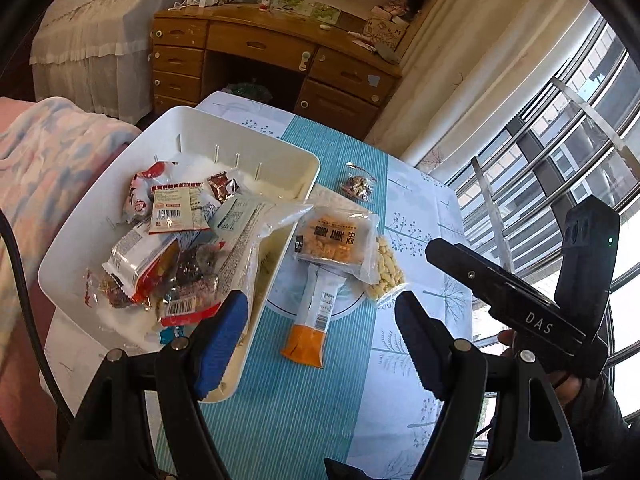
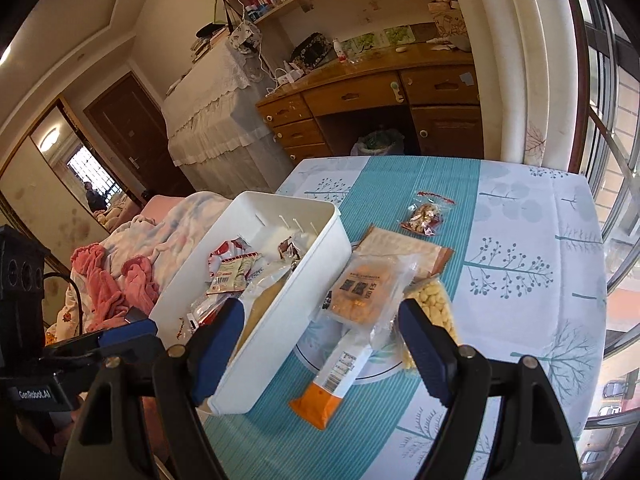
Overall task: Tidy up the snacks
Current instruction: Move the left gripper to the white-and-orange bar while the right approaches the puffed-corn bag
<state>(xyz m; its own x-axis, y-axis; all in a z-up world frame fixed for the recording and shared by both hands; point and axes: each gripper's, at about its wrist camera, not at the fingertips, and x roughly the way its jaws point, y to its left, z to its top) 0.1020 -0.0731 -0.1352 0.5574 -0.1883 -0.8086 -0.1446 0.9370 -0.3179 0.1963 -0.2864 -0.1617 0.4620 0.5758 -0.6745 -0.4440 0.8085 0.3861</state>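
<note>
A white bin sits on the left of the table and holds several snack packets. Beside it on the teal runner lie an orange cracker packet, a long packet with an orange end, a bag of pale nuts and a small bag of mixed nuts. My left gripper hovers open above the bin's near corner and the long packet. My right gripper is also open, above the same packets. Neither holds anything.
A wooden desk stands beyond the table's far edge. A bed with a pastel blanket lies to the left. Barred windows run along the right side. The right gripper's black casing shows at the right of the left wrist view.
</note>
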